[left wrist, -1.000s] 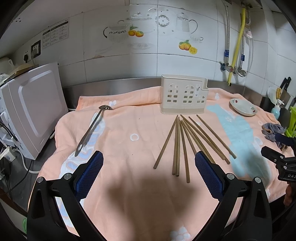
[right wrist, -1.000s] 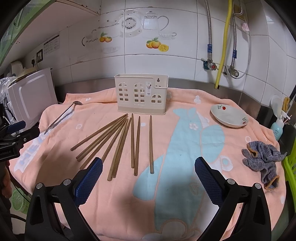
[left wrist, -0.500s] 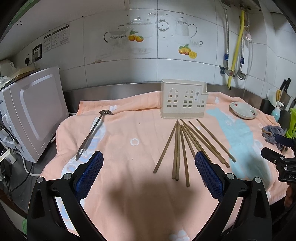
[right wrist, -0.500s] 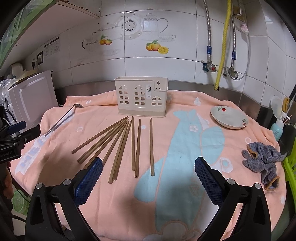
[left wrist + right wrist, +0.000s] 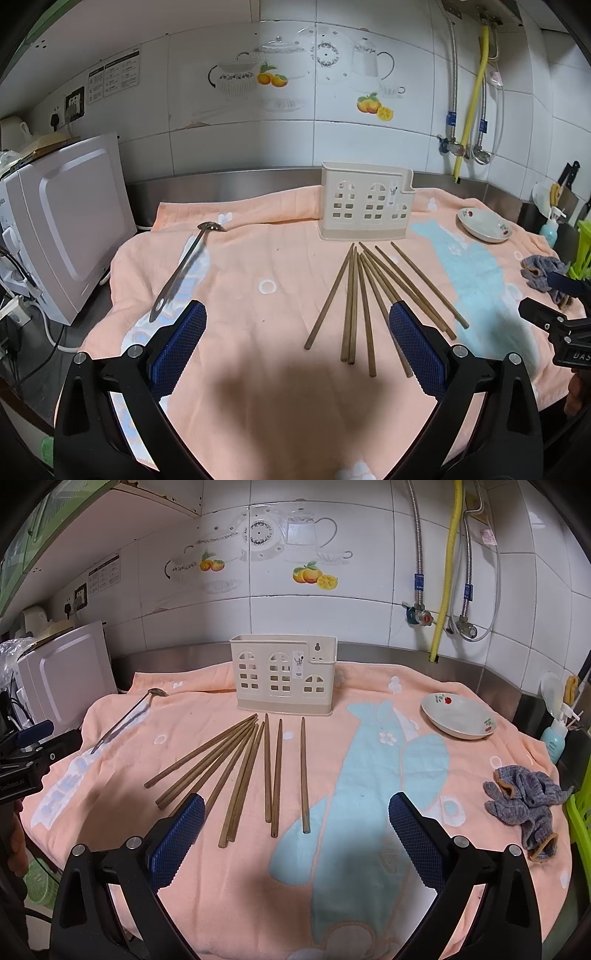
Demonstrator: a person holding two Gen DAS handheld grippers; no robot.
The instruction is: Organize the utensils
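At the far left a white appliance (image 5: 70, 221) with a smooth, rounded door is standing beside the counter. A soft peach towel (image 5: 258, 266) with pale blue shapes is covering the counter. On its left part a thin metal ladle (image 5: 186, 264) is lying, its shiny bowl pointing to the wall. In the middle, near the wall, a cream plastic utensil holder (image 5: 283, 675) is standing upright, with little window-shaped holes in its front. Just in front of it, brown wooden chopsticks (image 5: 243, 771) are lying flat on the towel, spreading like a fan; the tips near the holder are close together. More to the right a shallow ceramic dish (image 5: 458, 720) with small red marks is sitting, and near the right edge a crumpled grey knitted cloth (image 5: 524, 801) is lying.

The left gripper (image 5: 297, 350) is hovering low over the near edge of the towel, its jaws spread wide and gripping nothing. The right gripper (image 5: 295, 834) is hovering in the same way above the near ends of the chopsticks, its blue ribbed pads (image 5: 177, 838) wide apart and empty.
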